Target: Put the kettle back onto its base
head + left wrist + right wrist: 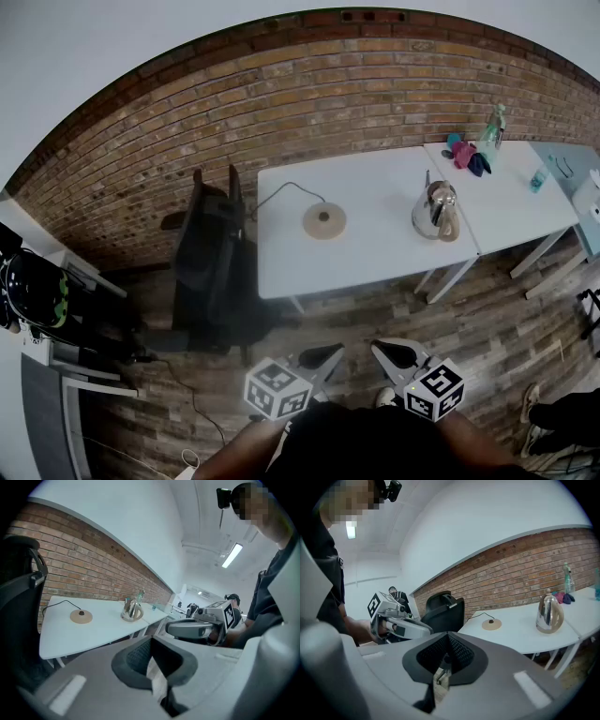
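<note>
A steel kettle stands near the right end of a white table. Its round tan base lies apart from it near the table's middle, with a dark cable running back to the wall. Both show small in the left gripper view, kettle and base, and in the right gripper view, kettle and base. My left gripper and right gripper are held low over the floor, well short of the table. Both are shut with nothing in them, left gripper and right gripper.
A black office chair stands at the table's left end. A second white table adjoins on the right, carrying a spray bottle and cloths. A brick wall runs behind. Wood floor lies between me and the table.
</note>
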### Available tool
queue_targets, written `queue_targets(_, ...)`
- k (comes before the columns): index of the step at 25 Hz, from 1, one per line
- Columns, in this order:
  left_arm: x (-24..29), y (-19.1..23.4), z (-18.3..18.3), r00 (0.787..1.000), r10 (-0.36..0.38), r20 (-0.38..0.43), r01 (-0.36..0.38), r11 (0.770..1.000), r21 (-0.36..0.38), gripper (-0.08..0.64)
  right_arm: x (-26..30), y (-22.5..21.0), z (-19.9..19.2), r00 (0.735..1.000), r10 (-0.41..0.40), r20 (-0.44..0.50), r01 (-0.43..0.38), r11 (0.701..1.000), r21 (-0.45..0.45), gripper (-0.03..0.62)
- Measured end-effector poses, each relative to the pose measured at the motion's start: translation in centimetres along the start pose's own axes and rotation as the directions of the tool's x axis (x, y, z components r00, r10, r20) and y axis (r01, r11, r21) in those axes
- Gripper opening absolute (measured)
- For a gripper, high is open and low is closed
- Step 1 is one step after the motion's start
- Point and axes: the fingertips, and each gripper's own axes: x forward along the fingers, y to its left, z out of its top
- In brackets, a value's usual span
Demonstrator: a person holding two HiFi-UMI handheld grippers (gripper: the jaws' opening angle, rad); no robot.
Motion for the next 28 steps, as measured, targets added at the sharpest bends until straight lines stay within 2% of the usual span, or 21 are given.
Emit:
queue_targets(12,-0.2,0.5,-0.1,1.0,0.002,0.002,-0.002,1.0,-0.009,0.0,0.5,0.1,-0.4,1.0,0.004,-0.01,-0.004,1.0,0.005,0.023)
queue_targets(16,-0.3,0.9,-0.1,1.0,-0.002,0.02,0.003,0.999,-0.049,0.0,0.9,1.1,-0.1,0.999,0.05,0.009,-0.05,0.998,0.032,0.026)
queue_targets(18,-0.4,1.1,-0.1,1.0,0.002,0.021,-0.001,0.999,-0.055,0.0,1.2,1.6,-0.3,0.998,0.067,0.002,-0.067,0.998,0.013,0.026)
queue_targets(28,-1.0,1.7,-0.1,1.0,0.012,0.014,-0.012,1.0,-0.024,0.0,2.1,2.2,-0.5,0.998,0.067,-0.007,-0.066,0.998,0.012,0.026)
